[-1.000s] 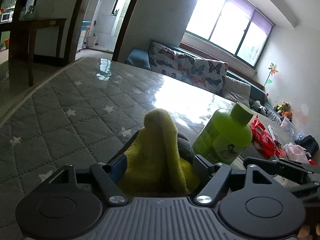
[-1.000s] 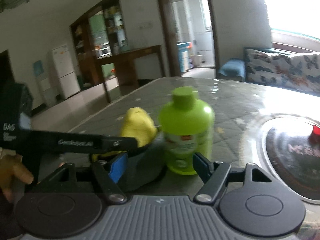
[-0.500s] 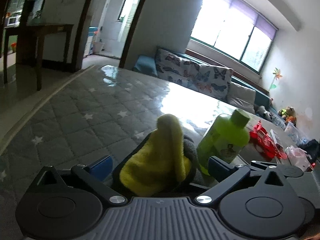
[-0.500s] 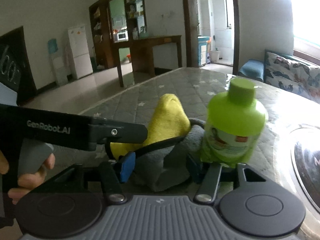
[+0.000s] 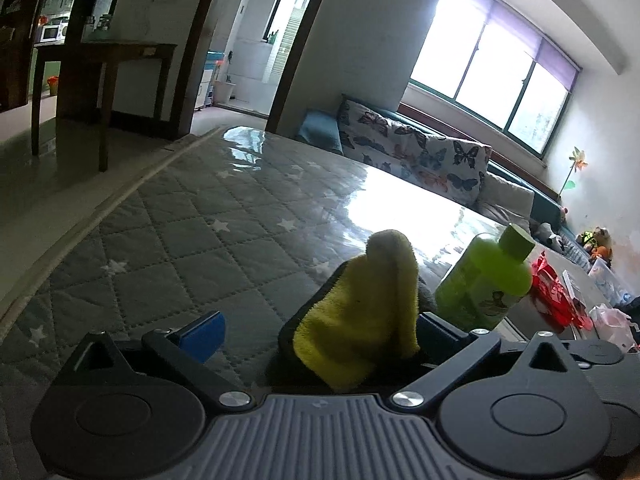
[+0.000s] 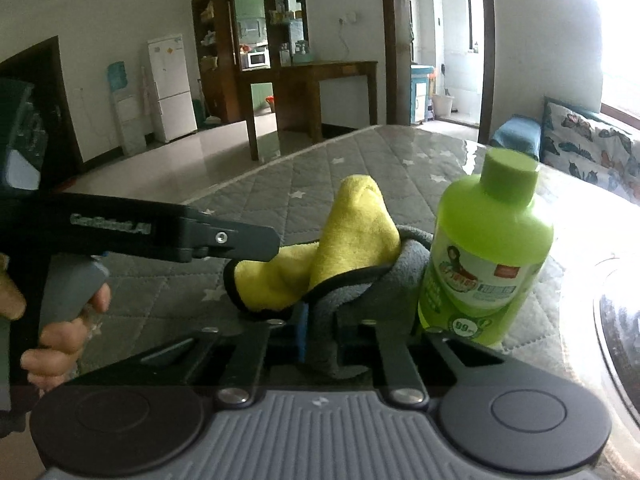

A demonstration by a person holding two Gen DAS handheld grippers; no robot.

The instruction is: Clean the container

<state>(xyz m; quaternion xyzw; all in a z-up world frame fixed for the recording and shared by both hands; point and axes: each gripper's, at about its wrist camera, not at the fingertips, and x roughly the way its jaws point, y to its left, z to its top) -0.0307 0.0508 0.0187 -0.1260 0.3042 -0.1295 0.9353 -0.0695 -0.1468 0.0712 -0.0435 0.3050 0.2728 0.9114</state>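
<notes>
The right hand-held gripper is pinching a grey fold of the yellow-and-grey cleaning cloth between its narrowed fingers, the blue pad of one finger showing just against the fabric. The cloth is standing up in a crumpled peak on the quilted, star-patterned table cover, with its yellow side facing about 10 o'clock in the right wrist view. The lime-green detergent bottle is standing upright just beside the cloth at its 3 o'clock, cap on, and the cloth's grey edge is touching or nearly touching the bottle's side. The left hand-held gripper is spreading wide around the same cloth; its blue pad is sitting well clear of the fabric at 9 o'clock, so it is gripping nothing. In the left wrist view the bottle is appearing at 2 o'clock of the cloth, slightly blurred. A person's hand is wrapping the grey handle of the left tool at 8 o'clock in the right wrist view. A red plastic bag is lying beyond the bottle.
</notes>
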